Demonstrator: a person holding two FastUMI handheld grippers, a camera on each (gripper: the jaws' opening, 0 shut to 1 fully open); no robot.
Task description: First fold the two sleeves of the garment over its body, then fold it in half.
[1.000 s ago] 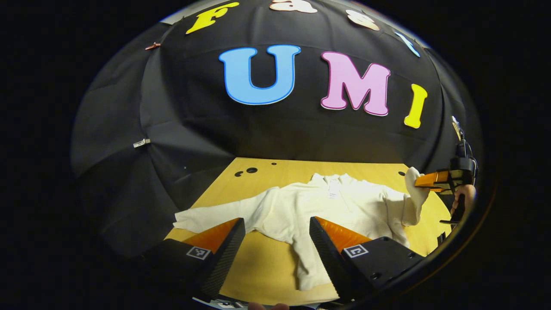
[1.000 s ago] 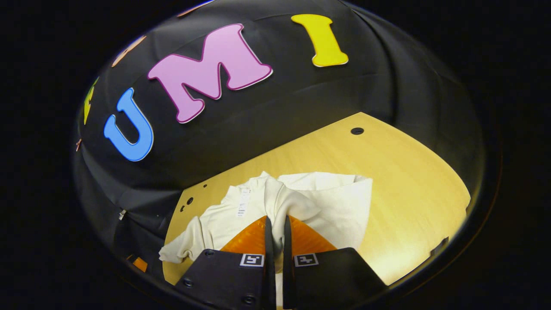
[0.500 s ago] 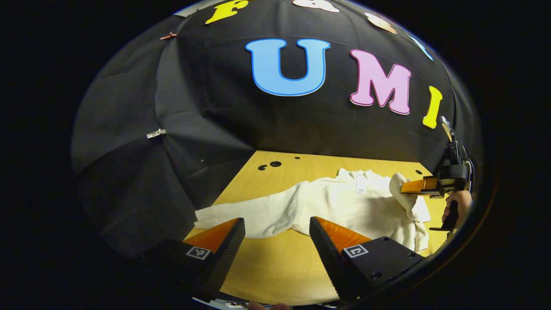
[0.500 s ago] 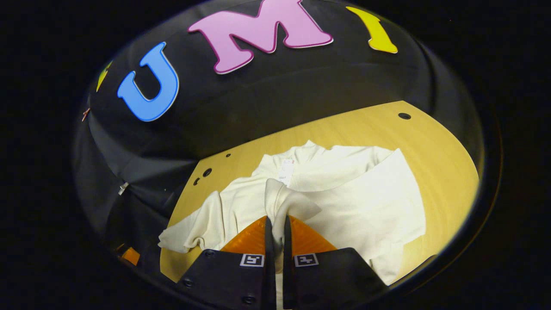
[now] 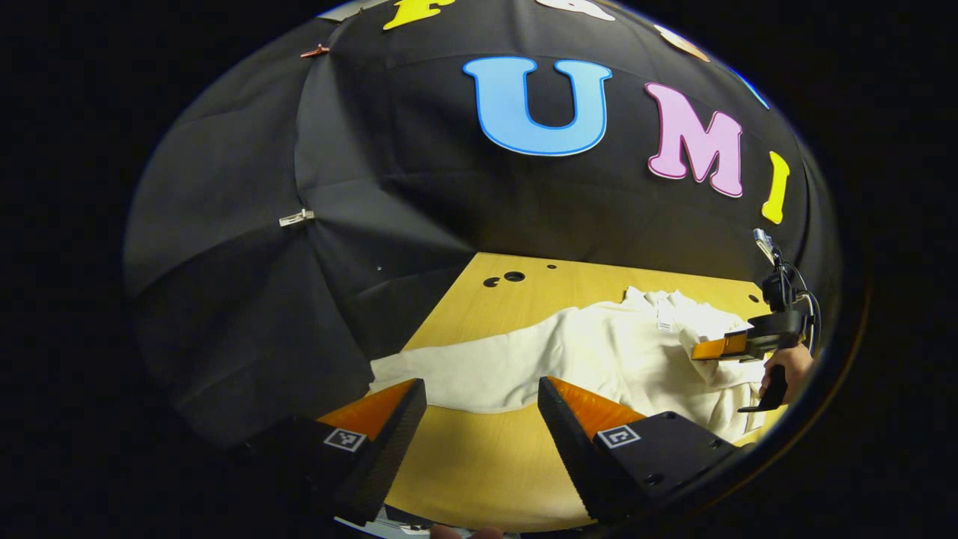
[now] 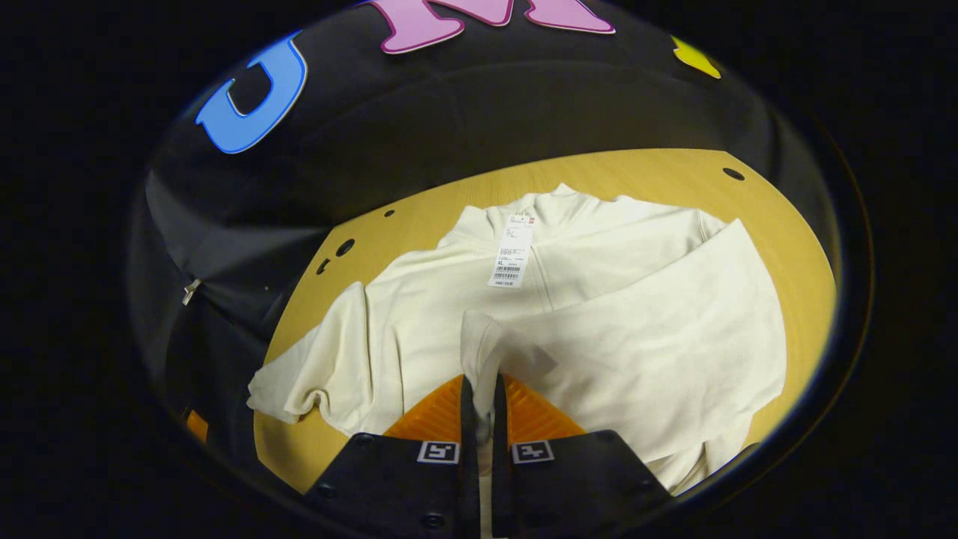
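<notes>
Right hand-held gripper (image 6: 479, 419) is clamped tight on the cuff of one sleeve (image 6: 486, 352), holding it over the body of the cream garment (image 6: 599, 329) spread on the table (image 6: 419, 217) — left hand-held gripper (image 5: 479, 419) hangs with its fingers wide apart near the other sleeve (image 5: 449, 374), which lies outstretched.

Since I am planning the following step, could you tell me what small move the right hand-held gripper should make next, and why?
Probably lower and open the right hand-held gripper: it is shut on the sleeve cuff, which is already over the garment's body. The other sleeve lies spread on the table before the open left hand-held gripper.
</notes>
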